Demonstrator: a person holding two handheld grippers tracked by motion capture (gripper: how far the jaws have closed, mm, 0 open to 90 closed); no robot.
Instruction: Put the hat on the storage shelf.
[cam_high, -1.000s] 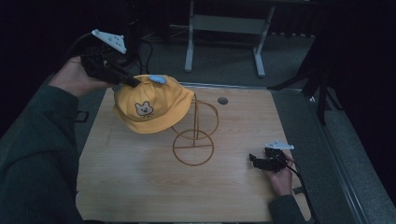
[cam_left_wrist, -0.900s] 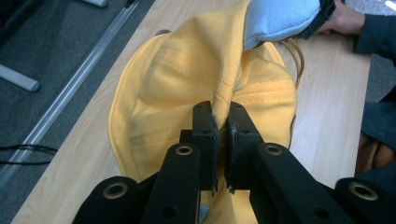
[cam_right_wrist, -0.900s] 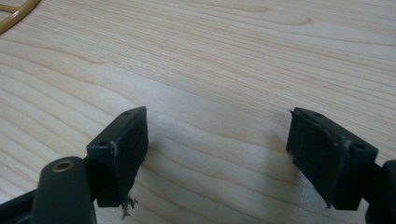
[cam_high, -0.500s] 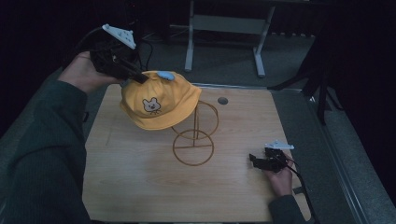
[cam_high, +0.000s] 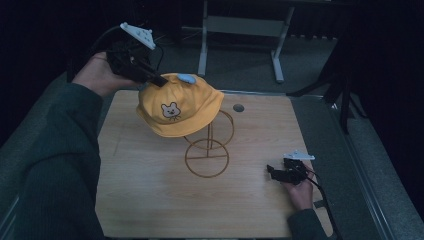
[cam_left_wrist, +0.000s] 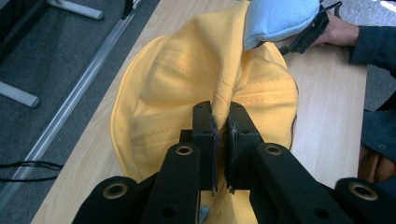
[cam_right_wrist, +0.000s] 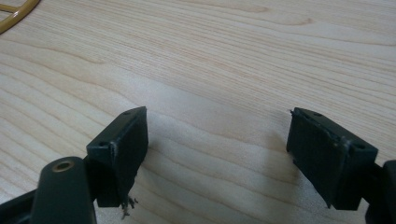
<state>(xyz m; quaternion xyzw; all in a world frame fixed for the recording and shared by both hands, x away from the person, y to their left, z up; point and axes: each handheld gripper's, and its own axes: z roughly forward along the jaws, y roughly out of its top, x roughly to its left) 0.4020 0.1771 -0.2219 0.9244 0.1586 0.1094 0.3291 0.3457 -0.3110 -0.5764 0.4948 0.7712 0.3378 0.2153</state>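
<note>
Two grippers: left gripper (cam_high: 159, 80) pinches yellow hat (cam_high: 180, 105) by crown fold, holding it above wire stand (cam_high: 207, 150), likely for hanging; right gripper (cam_high: 272, 172) idle, jaws wide, beside stand.

One yellow bucket hat (cam_high: 180, 105) with one bear face printed on its front and one pale blue ear (cam_high: 187, 78) on top. One gold wire hat stand (cam_high: 207, 150). One wooden counter (cam_high: 150, 200). Two grippers: left gripper (cam_high: 159, 80), right gripper (cam_high: 270, 171). One round hole (cam_high: 238, 107) in the counter.
</note>
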